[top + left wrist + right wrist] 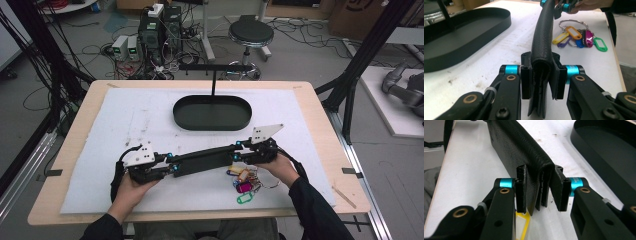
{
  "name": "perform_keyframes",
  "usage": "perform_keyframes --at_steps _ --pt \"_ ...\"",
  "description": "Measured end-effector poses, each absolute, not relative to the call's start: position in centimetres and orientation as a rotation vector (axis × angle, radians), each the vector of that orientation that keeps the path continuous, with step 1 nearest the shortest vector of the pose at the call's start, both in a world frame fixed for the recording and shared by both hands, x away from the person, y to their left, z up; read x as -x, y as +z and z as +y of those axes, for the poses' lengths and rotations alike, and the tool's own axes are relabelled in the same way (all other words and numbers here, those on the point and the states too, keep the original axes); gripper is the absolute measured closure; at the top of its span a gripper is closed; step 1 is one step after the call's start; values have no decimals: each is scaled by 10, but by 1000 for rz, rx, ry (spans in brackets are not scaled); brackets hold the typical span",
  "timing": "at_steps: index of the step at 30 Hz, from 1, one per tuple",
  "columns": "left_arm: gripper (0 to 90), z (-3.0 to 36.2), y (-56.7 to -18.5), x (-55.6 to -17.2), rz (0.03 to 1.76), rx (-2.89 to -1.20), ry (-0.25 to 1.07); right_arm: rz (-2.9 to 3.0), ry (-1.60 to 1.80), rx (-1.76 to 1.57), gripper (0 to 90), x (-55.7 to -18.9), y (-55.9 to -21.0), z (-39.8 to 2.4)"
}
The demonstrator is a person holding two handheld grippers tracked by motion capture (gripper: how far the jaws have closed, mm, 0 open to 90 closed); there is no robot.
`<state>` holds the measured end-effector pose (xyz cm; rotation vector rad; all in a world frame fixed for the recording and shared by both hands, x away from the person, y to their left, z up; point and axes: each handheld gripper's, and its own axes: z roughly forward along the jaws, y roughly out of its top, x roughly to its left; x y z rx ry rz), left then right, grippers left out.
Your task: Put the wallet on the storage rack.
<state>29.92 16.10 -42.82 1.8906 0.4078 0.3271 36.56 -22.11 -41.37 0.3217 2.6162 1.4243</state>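
Note:
A long black leather wallet (202, 161) hangs lengthwise between my two grippers, just above the white mat (125, 120). My left gripper (172, 162) is shut on its left end. In the left gripper view both pads squeeze the folded edge of the wallet (544, 37) at my left gripper (541, 77). My right gripper (237, 152) is shut on the other end. In the right gripper view the wallet (521, 147) sits between the jaws of my right gripper (541, 192), with its loose leaves hanging a little clear of one pad. The right gripper (560, 5) also appears at the far end of the left gripper view.
A ring of coloured key tags (245, 182) lies on the mat just under and in front of the right gripper, also seen as key tags (579, 37) and a yellow tag (522, 225). A black oval tray (180, 117) sits behind the wallet. A stool and cables stand beyond the table.

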Motion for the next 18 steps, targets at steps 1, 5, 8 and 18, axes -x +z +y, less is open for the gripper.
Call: perform_keyframes --at_steps 1,5,8,18 --pt "745 161 -428 -299 408 -1891 327 2616 1424 -322 681 -366 -414 -221" --pt "746 157 -424 -298 396 -1888 345 2542 1472 -338 618 -364 -406 -229" --pt "747 156 -422 -299 388 -1878 354 2424 1514 -406 545 -359 -392 -246" --pt "747 152 -401 -305 382 -1831 422 2145 1410 -707 465 -342 -378 -313"
